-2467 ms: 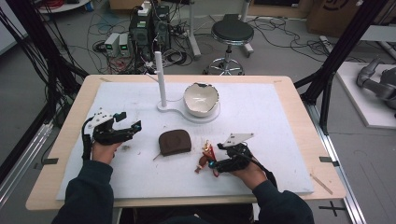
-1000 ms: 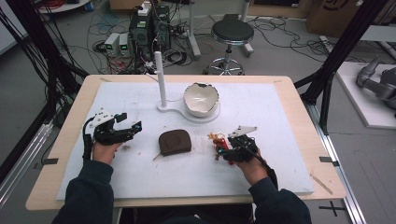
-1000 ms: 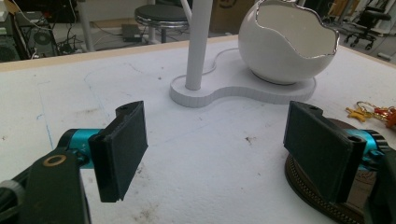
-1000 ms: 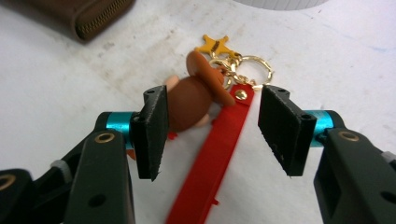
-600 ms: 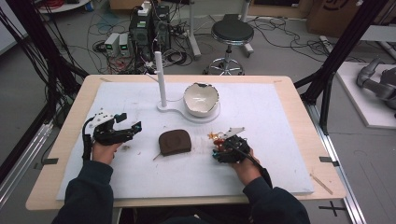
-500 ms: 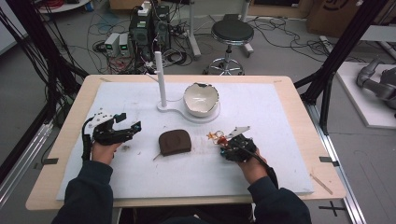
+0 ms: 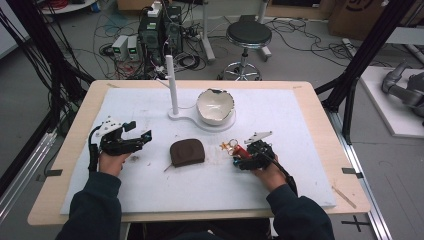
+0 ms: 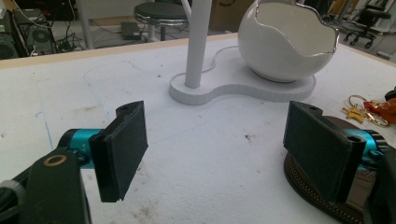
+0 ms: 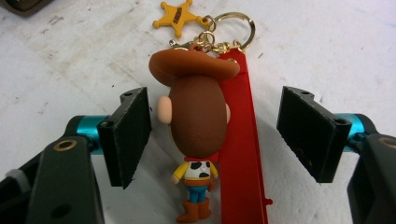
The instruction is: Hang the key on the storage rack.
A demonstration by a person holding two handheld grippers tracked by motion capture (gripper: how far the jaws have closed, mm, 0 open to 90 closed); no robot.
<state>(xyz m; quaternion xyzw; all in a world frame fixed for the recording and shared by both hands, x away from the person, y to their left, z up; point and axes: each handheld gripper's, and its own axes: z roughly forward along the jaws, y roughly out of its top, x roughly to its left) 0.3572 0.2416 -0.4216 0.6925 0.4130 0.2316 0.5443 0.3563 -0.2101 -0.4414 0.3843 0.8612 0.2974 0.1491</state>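
Cowboy keychain lying flat between the spread jaws of the right gripper [image 9: 215, 135].

The one cowboy keychain [image 9: 198, 126] looks light and rubbery, so I judge it will give a little but not slip; its big brown head, between the pads, seems the surest place to grip, while its single red strap [image 9: 243, 140], gold ring [image 9: 233, 29] and star charm [image 9: 179, 17] ahead of the jaws would dangle loose. One brown pouch [image 7: 187, 152] lies between the two grippers; the left gripper [image 8: 224, 149] rests wide apart, holding nothing. Beyond stand one white post [image 7: 171, 82] and one cracked-egg bowl [image 7: 215, 106], likely fragile.
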